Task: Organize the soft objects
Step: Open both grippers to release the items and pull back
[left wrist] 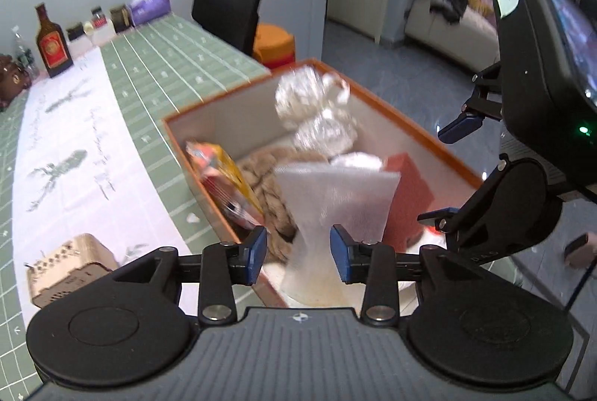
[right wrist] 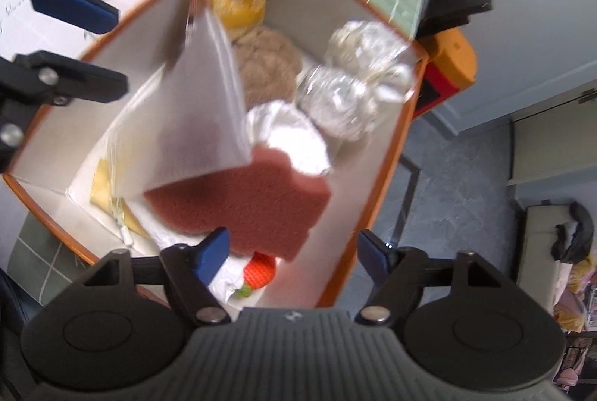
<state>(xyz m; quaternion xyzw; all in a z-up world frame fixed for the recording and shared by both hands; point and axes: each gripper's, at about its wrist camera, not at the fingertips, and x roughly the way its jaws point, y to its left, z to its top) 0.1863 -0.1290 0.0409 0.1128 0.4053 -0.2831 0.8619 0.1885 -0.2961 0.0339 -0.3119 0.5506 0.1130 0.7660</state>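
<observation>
Hanging over the orange-rimmed box [left wrist: 391, 110], the white mesh bag [left wrist: 335, 199] is the thing most likely to go astray: it sits between the left tool's [left wrist: 298, 253] blue pads, which stand apart and do not seem to press on it, so it may slump half over the box wall instead of settling inside. In the right wrist view the bag stands tilted above the pink sponge [right wrist: 242, 199], its lower corner trailing a drawstring near the box's corner. The right tool [right wrist: 293, 251] is wide open and empty above the box, and could snag that loose mesh if brought down carelessly.

Already in the box lie foil-wrapped bundles [right wrist: 350, 91], a brown knitted piece [right wrist: 268, 61], a yellow packet [right wrist: 238, 5] and a small orange knitted thing [right wrist: 261, 270].

On the tabletop [left wrist: 156, 58], the amber bottle's [left wrist: 52, 43] red label is too small to read. Print on the cardboard box [left wrist: 67, 266] is illegible.
</observation>
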